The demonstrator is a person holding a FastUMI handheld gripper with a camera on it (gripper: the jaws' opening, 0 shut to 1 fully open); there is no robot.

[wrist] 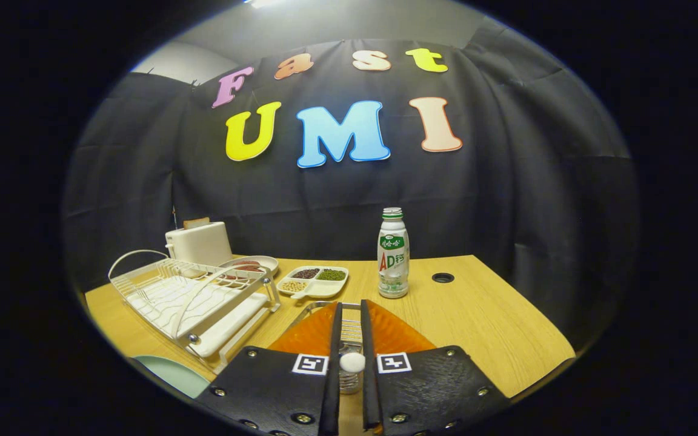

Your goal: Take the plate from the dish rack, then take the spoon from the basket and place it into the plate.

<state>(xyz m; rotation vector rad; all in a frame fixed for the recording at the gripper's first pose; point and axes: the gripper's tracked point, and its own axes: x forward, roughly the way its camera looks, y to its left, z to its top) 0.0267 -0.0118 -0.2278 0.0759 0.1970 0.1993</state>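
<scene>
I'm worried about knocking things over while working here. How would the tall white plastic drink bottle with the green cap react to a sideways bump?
The tall white plastic drink bottle would probably tip easily, standing upright on a narrow base. Its clear lower part looks near empty, so it is likely light. Once down, its round body could roll across the wooden table. The gripper fingers are nearly closed.

The claw is built from two broad, flat plates with a pebbled, leather-like texture, one on each side of a narrow central slot. Round metal screws dot the plates near their corners and outer rims. Each plate carries a small square tag with a blocky black-and-white pattern, set right beside the slot. Two long thin fingers run forward along the slot, close together and almost parallel, tapering toward their tips.
</scene>
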